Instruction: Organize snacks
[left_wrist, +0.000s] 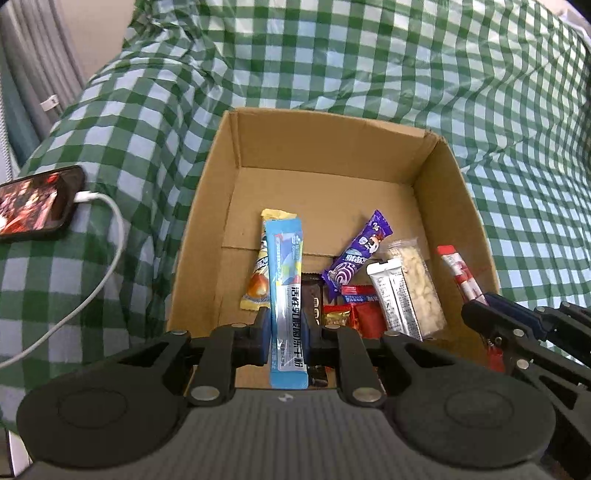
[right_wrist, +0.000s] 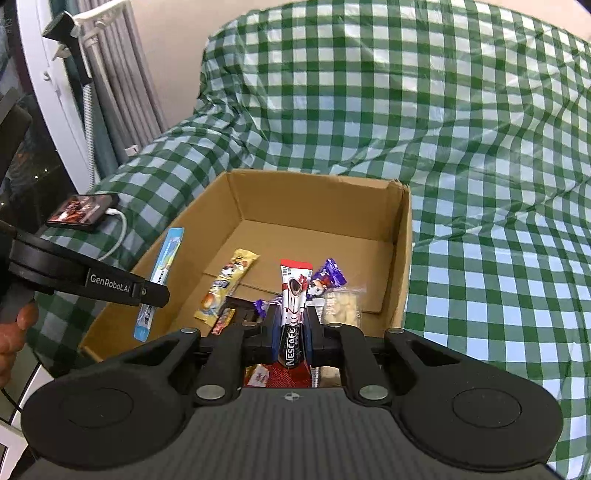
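Left gripper is clamped on a blue stick sachet over the cardboard box's near-left part; right gripper pinches a Nescafe stick above the snack pile; the box's far half is bare cardboard; checked cloth surrounds it.

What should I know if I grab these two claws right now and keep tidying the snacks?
Left claw: shut on the blue stick packet, held over the cardboard box.
Right claw: shut on the red Nescafe stick, also over the box.
In the box: a yellow packet, a purple wrapper, a clear nut bar, silver sachets and small red wrappers, all loose at the near end.
Done: those snacks are inside.
Left: both held sticks are not yet set down. The phone on the checked cloth is charging; mind its cable.
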